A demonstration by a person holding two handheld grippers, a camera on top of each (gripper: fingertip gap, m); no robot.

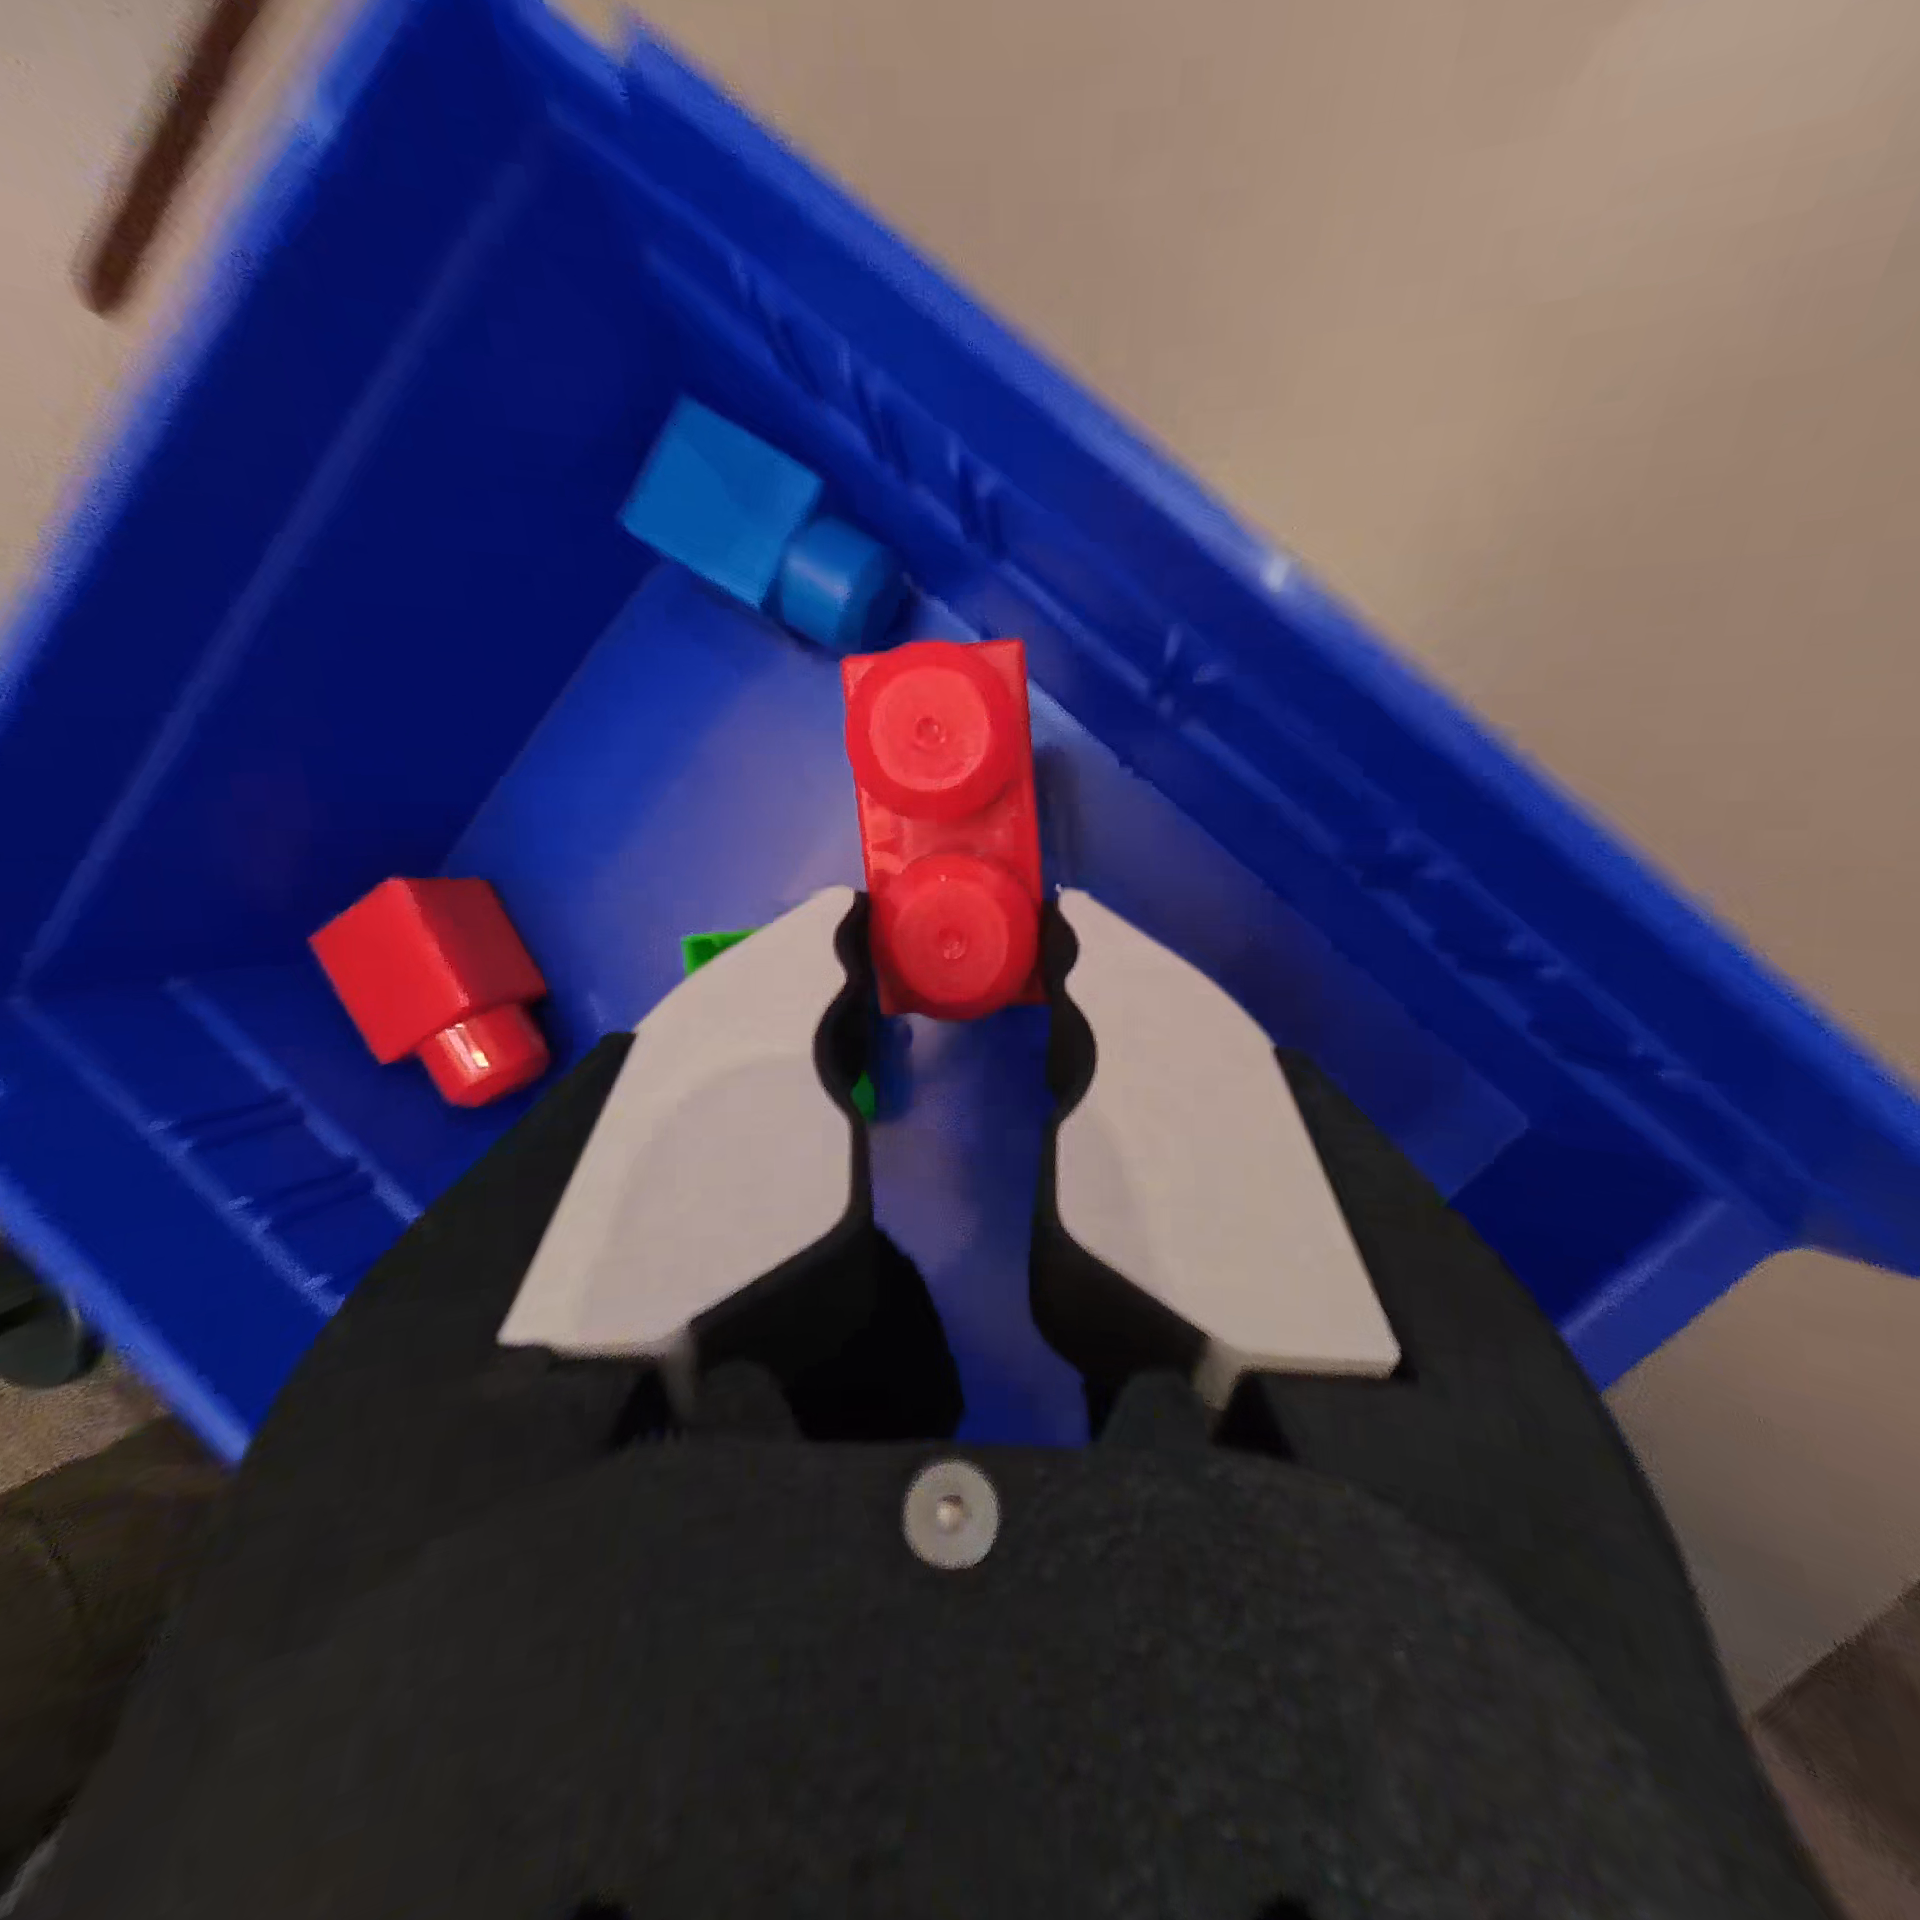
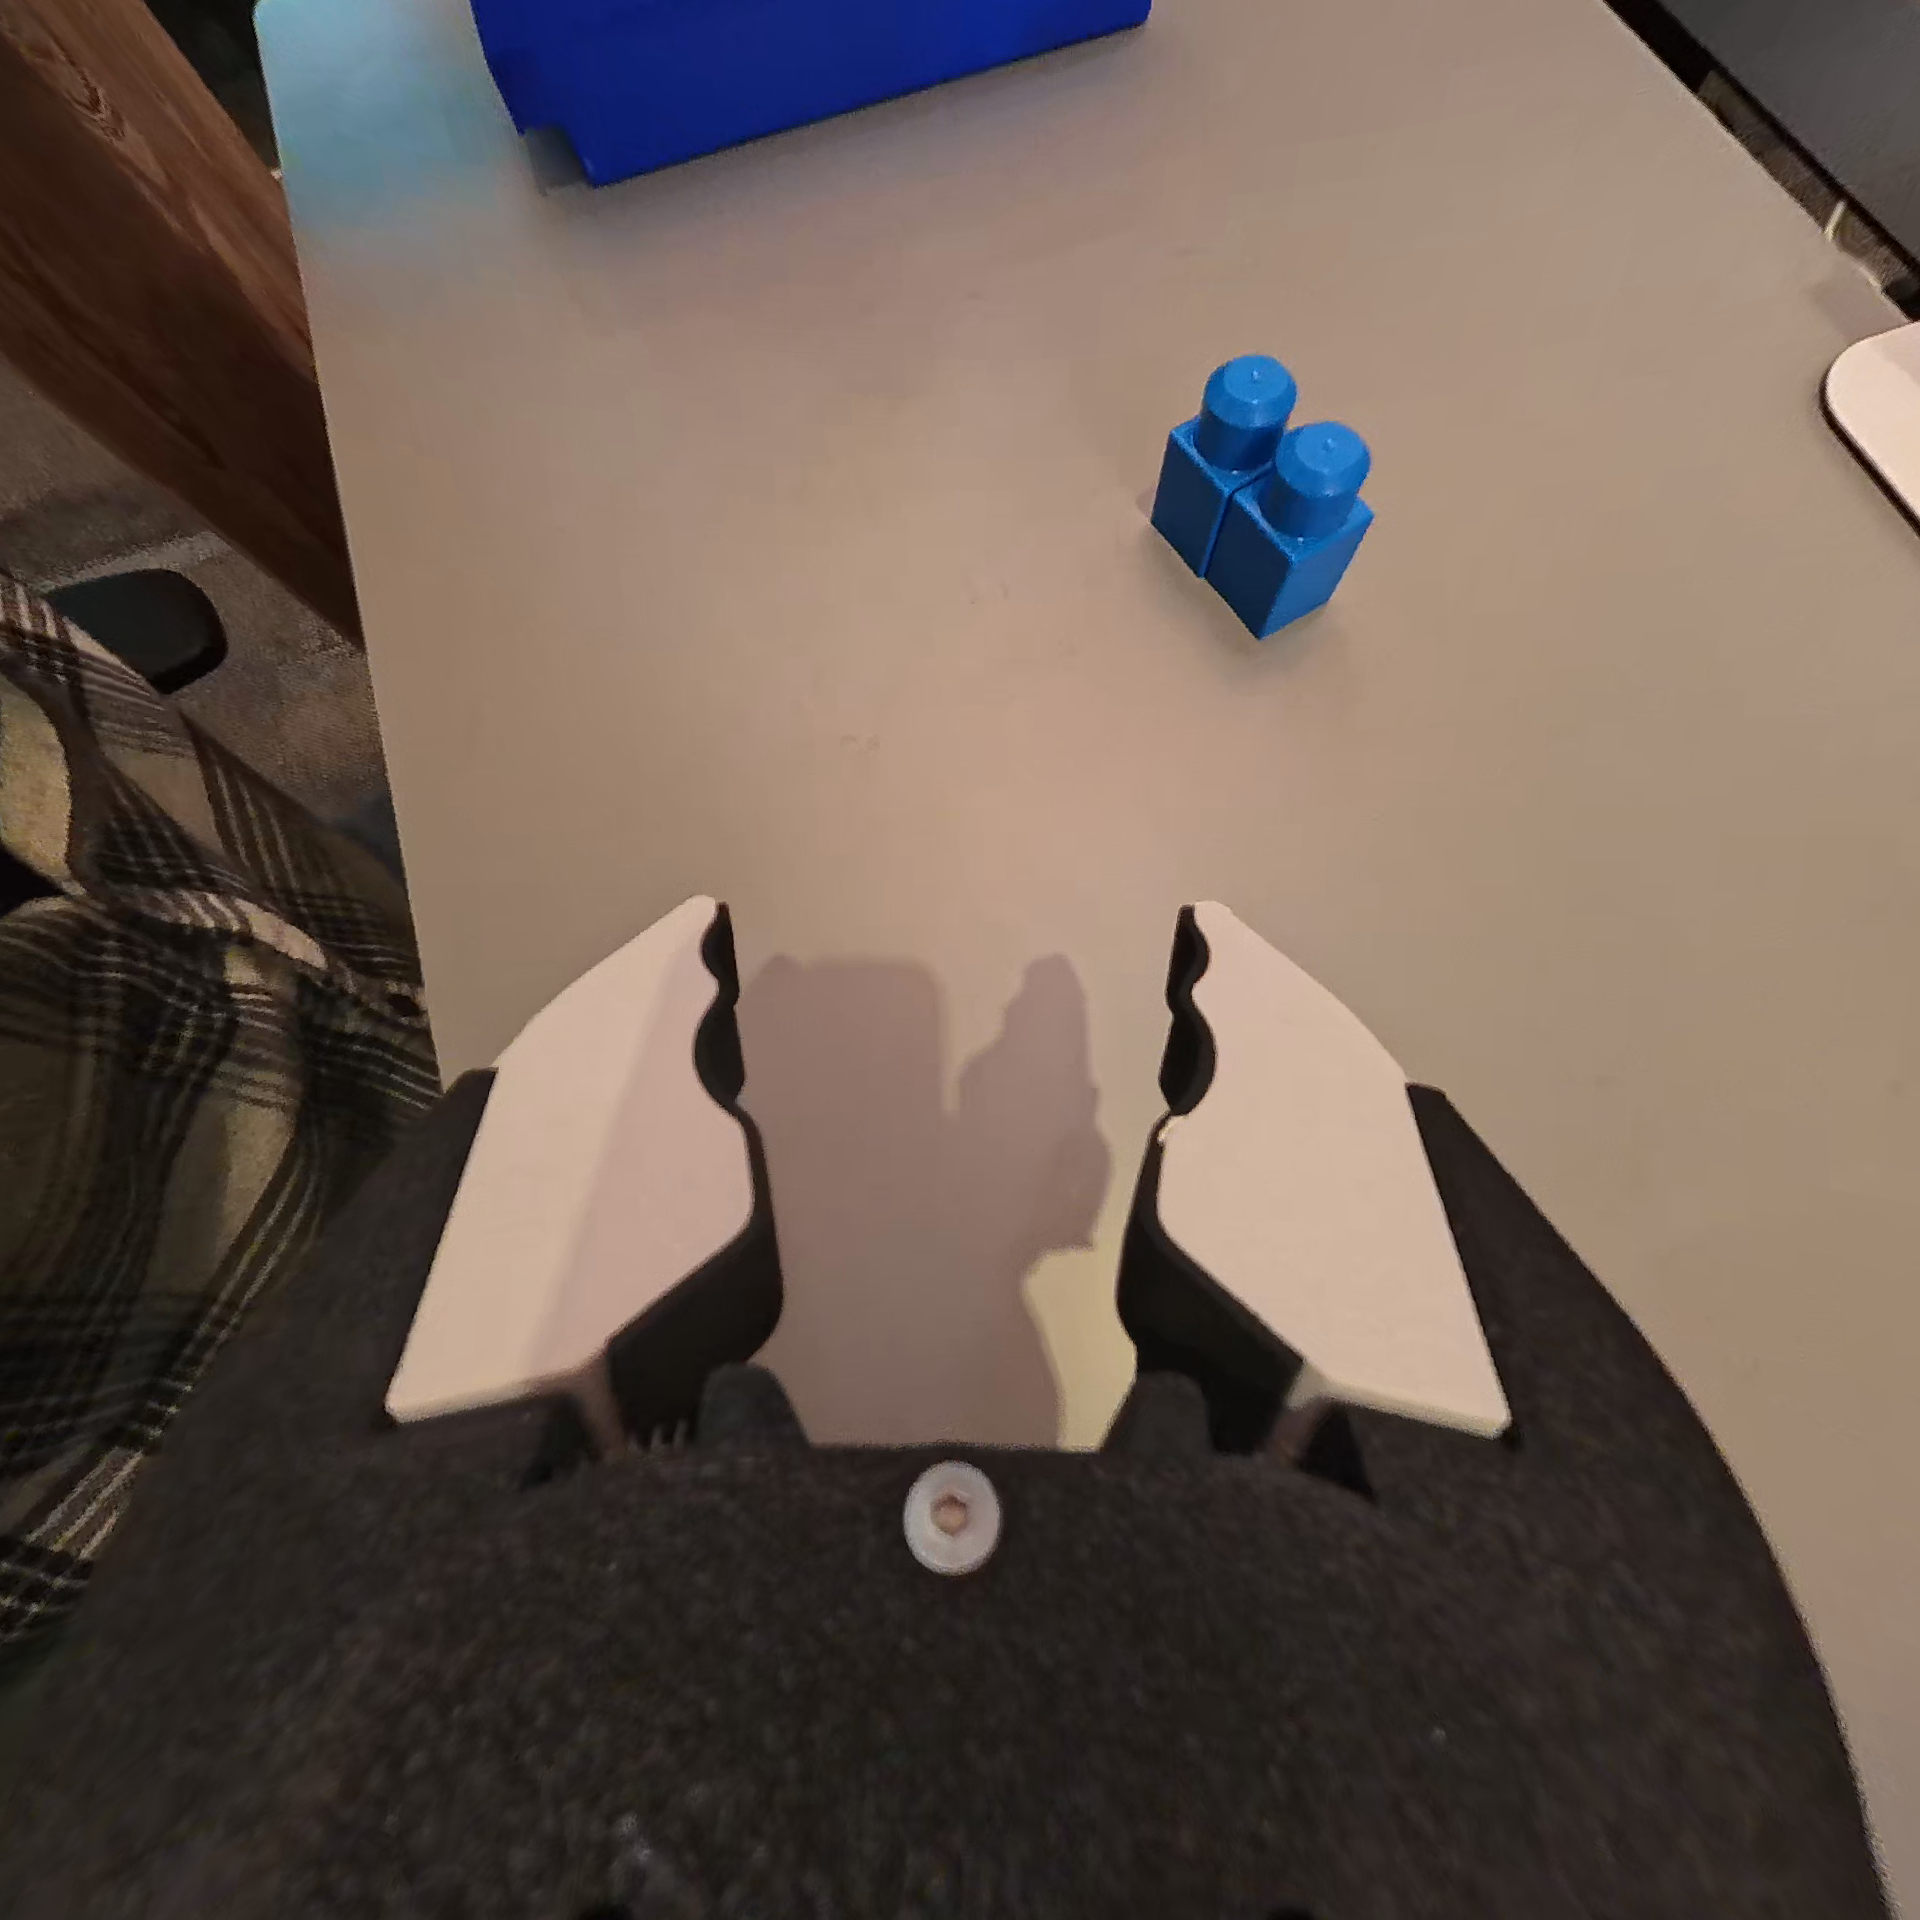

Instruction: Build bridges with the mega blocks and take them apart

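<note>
In the left wrist view my left gripper (image 1: 951, 925) is shut on a red two-stud block (image 1: 940, 821) and holds it over the blue bin (image 1: 343, 582). In the bin lie a single-stud red block (image 1: 431, 977), a single-stud blue block (image 1: 753, 520) and a green block (image 1: 712, 948), mostly hidden behind the left finger. In the right wrist view my right gripper (image 2: 954, 930) is open and empty above the grey table (image 2: 779, 520). Two single-stud blue blocks (image 2: 1262, 504) stand upright side by side, touching, ahead and to the right of it.
The blue bin's edge (image 2: 810, 83) shows at the far end of the table in the right wrist view. A wooden cabinet (image 2: 135, 291) and a plaid sleeve (image 2: 177, 1039) are off the table's left edge. A white object (image 2: 1886, 416) lies at the right edge.
</note>
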